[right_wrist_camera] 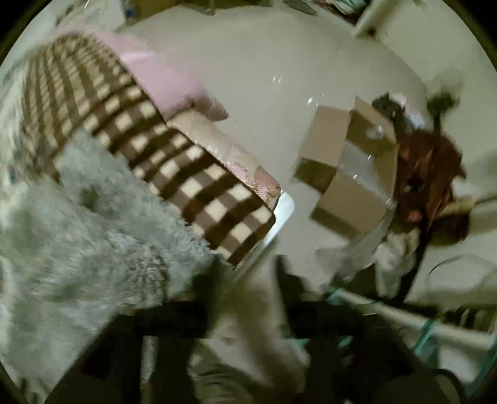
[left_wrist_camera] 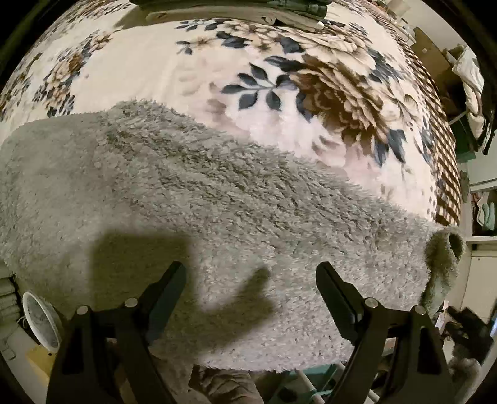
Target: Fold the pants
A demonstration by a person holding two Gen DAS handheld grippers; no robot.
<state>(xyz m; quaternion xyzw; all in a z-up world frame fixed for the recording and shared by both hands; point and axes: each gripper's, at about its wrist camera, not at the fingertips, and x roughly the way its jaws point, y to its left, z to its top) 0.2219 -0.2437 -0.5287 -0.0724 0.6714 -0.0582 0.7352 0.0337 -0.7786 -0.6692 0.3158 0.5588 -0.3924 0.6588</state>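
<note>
Grey fluffy pants (left_wrist_camera: 217,202) lie spread across the floral blanket (left_wrist_camera: 279,77) of a bed, one end drooping over the bed's corner at the right. My left gripper (left_wrist_camera: 251,267) hovers just above the near part of the pants, pointing down, open wide with nothing between its fingers; its shadow falls on the fleece. The right wrist view is blurred. It shows the pants (right_wrist_camera: 77,217) at the left beside the blanket's brown checked border (right_wrist_camera: 139,140). My right gripper (right_wrist_camera: 250,273) hangs past the bed's corner, its fingers apart. The fleece reaches its left finger, and no fabric is between the pads.
Folded clothes (left_wrist_camera: 248,12) are stacked at the far edge of the bed. A cardboard box (right_wrist_camera: 351,161) and a heap of reddish cloth (right_wrist_camera: 428,174) sit on the pale floor (right_wrist_camera: 264,77). A white rack with teal joints (right_wrist_camera: 403,320) stands near the bed.
</note>
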